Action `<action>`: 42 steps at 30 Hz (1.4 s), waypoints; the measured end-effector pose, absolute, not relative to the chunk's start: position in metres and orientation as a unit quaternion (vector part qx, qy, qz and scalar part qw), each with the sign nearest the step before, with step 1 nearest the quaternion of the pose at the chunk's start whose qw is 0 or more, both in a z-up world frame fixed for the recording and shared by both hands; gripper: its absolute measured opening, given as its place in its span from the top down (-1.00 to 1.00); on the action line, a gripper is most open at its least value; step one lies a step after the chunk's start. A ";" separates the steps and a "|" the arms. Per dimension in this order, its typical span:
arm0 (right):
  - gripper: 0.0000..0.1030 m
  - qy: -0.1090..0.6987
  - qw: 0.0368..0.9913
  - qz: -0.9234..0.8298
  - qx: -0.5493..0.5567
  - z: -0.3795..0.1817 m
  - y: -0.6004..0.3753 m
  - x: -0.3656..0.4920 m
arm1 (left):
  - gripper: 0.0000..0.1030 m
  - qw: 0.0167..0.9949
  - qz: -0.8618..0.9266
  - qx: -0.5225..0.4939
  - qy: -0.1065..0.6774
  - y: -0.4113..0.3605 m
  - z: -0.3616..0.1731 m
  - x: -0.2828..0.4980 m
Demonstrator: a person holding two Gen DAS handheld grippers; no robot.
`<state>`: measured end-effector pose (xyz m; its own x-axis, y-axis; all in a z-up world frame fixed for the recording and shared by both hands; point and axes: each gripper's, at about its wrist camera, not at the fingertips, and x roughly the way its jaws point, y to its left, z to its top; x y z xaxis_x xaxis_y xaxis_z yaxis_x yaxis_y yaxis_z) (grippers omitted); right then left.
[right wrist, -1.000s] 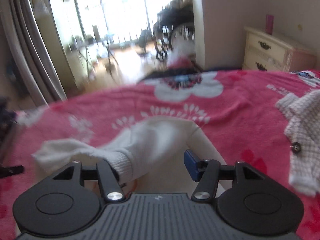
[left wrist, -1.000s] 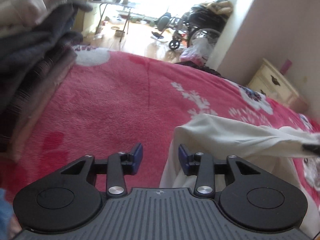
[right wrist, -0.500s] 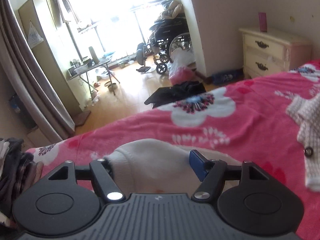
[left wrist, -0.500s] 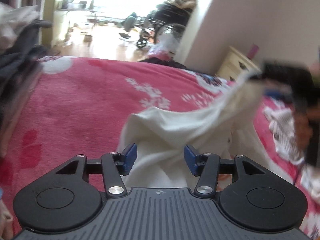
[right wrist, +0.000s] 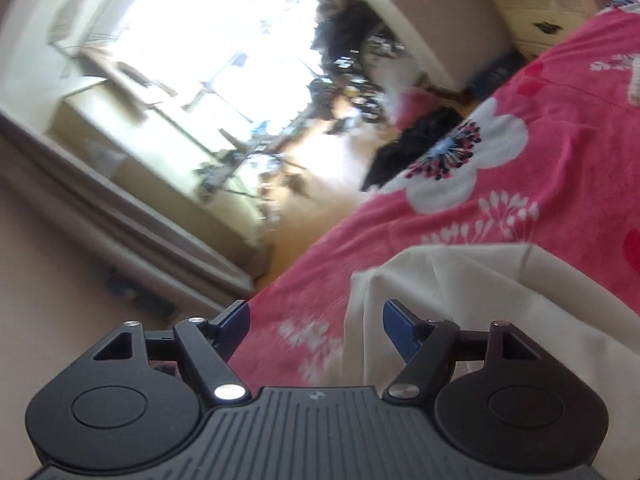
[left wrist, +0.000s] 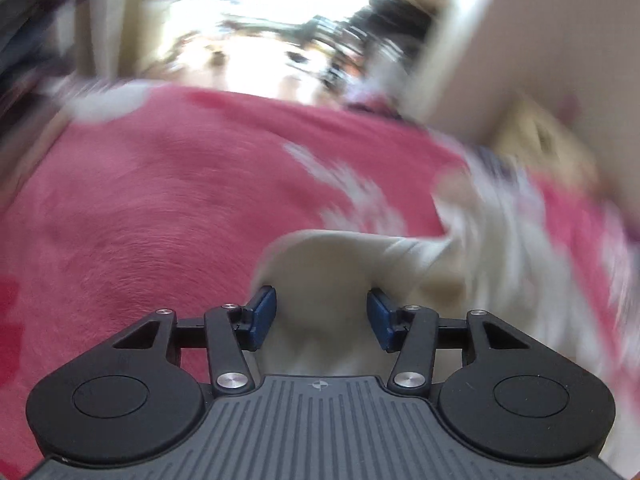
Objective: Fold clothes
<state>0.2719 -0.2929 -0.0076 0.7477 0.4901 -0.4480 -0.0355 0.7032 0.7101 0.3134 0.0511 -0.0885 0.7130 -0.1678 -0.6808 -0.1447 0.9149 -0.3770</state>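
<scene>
A cream garment [left wrist: 344, 268] lies on the pink flowered blanket [left wrist: 160, 208]; the left wrist view is blurred by motion. My left gripper [left wrist: 322, 316] is open, its blue pads on either side of the cloth's near edge, and whether they touch it I cannot tell. In the tilted right wrist view the same cream garment [right wrist: 480, 300] spreads across the lower right of the blanket [right wrist: 560, 184]. My right gripper [right wrist: 316, 322] is open above the garment's left edge, with nothing held between its fingers.
A cream dresser [right wrist: 548, 4] stands against the wall beyond the bed. Dark clothing [right wrist: 416, 140] lies on the wooden floor by the bed's edge. A wheelchair [right wrist: 352, 52] and a folding table [right wrist: 240, 160] fill the bright room behind. A curtain [right wrist: 120, 224] hangs at left.
My right gripper has let go of the cream garment and rolled sideways, tilting its view. The raised cloth has dropped onto the blanket. My left gripper is moving fast, blurring its view.
</scene>
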 end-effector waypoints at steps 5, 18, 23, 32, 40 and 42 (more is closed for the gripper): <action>-0.48 0.325 0.857 0.205 0.344 -0.020 -0.311 0.162 | -0.08 0.899 0.000 -0.238 0.368 0.078 -0.074 0.277; -0.51 0.582 0.703 0.313 0.263 -0.101 -0.238 -0.062 | -0.60 0.825 -0.210 -0.123 0.510 0.055 -0.031 0.084; -0.52 0.561 0.731 0.319 0.223 -0.106 -0.200 -0.093 | -0.65 0.780 -0.253 -0.084 0.566 0.031 -0.042 0.020; 0.58 0.484 0.778 0.377 0.135 -0.089 -0.140 -0.113 | -0.70 0.733 -0.277 -0.058 0.618 0.000 -0.073 -0.019; 0.44 0.463 0.781 0.395 0.140 -0.078 -0.138 -0.117 | 0.85 0.735 -0.228 -0.068 0.635 0.014 -0.081 -0.009; 0.36 0.463 0.781 0.382 0.170 -0.074 -0.158 -0.115 | 0.92 0.747 -0.199 -0.082 0.629 0.030 -0.076 -0.005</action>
<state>-0.1155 -0.1584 -0.0745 0.2787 0.7553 -0.5932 -0.4395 0.6495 0.6205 -0.0053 0.0296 -0.0758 0.1283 -0.4001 -0.9074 0.1942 0.9074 -0.3726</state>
